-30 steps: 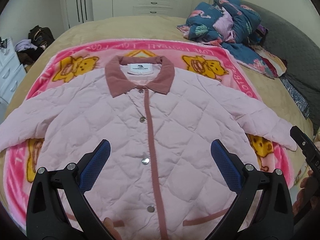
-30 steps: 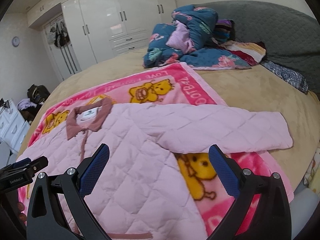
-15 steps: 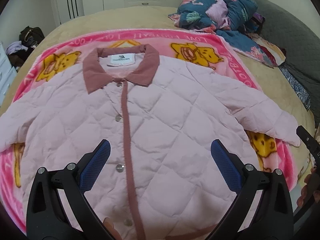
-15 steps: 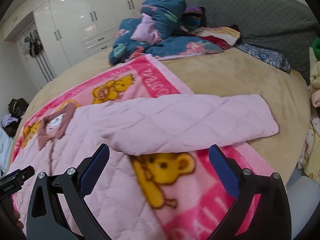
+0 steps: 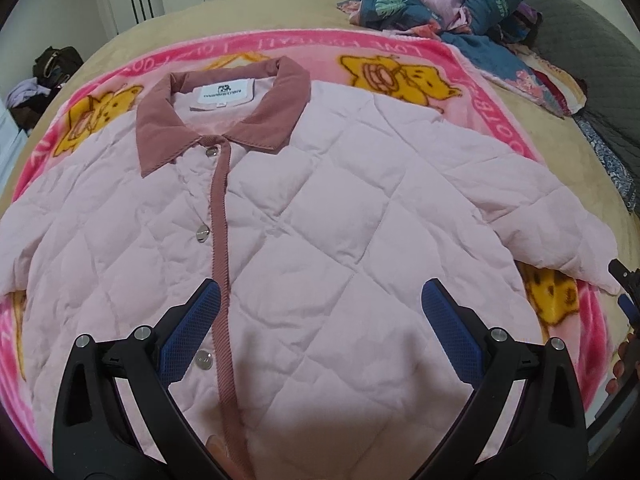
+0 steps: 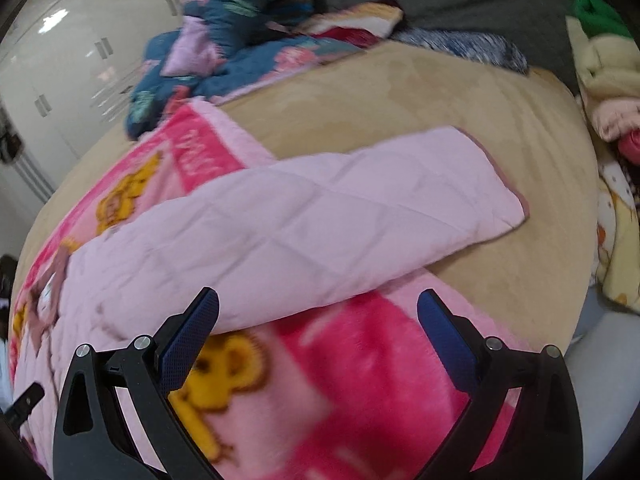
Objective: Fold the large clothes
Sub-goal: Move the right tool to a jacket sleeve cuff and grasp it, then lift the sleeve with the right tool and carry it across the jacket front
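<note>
bed (image 5: pixel 256 12) under blanket (image 5: pixel 472 80); jacket (image 5: pixel 320 208) flat; both tongs (image 5: pixel 320 320) (image 6: pixel 318 328) agape

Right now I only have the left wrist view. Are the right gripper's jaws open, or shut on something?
Observer: The right gripper is open and holds nothing. Its jaws frame the lower edge of the sleeve and the pink blanket.
Operator: Where does that sleeve's cuff end?
Observer: The cuff lies flat on the beige bedcover, past the blanket's edge.
Operator: Anything beyond it?
Observer: A pile of cream and yellow fabric, with something green on top, sits at the far right.
</note>
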A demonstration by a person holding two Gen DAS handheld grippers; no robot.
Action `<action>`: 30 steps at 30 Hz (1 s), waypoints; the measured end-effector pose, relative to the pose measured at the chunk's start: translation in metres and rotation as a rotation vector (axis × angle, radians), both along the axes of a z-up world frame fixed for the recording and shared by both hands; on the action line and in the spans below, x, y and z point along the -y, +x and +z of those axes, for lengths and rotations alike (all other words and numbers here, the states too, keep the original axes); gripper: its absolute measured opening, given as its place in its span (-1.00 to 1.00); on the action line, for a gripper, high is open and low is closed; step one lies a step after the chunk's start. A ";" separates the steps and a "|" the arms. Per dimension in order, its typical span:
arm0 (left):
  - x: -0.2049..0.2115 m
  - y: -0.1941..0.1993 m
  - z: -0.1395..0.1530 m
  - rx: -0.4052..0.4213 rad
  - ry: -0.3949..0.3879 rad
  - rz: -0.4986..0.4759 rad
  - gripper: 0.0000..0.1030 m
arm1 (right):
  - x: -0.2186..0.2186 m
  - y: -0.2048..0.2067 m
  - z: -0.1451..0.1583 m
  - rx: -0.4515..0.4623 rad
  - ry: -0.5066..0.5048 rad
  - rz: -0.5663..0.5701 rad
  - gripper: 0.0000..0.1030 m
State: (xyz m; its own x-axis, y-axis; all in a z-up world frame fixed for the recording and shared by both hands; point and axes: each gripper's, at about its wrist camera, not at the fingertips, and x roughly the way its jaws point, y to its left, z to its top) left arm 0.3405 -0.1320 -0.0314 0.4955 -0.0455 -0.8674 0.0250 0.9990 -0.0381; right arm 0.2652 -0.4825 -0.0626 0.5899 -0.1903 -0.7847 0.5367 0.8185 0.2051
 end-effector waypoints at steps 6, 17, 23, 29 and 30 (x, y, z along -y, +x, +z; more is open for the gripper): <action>0.009 0.013 -0.013 -0.024 0.022 -0.009 0.83 | 0.039 0.005 -0.023 -0.033 0.066 -0.107 0.92; 0.025 0.034 -0.020 -0.034 0.042 -0.029 0.83 | 0.106 0.007 -0.058 -0.009 0.253 -0.291 0.92; 0.012 0.036 -0.010 -0.022 0.039 -0.006 0.83 | 0.140 0.013 -0.063 0.064 0.308 -0.348 0.41; -0.004 0.034 0.007 -0.011 0.050 0.013 0.83 | 0.144 0.015 -0.034 0.166 0.279 -0.295 -0.31; -0.008 0.033 0.013 -0.001 0.052 0.018 0.83 | 0.139 0.015 -0.021 0.198 0.249 -0.264 -0.39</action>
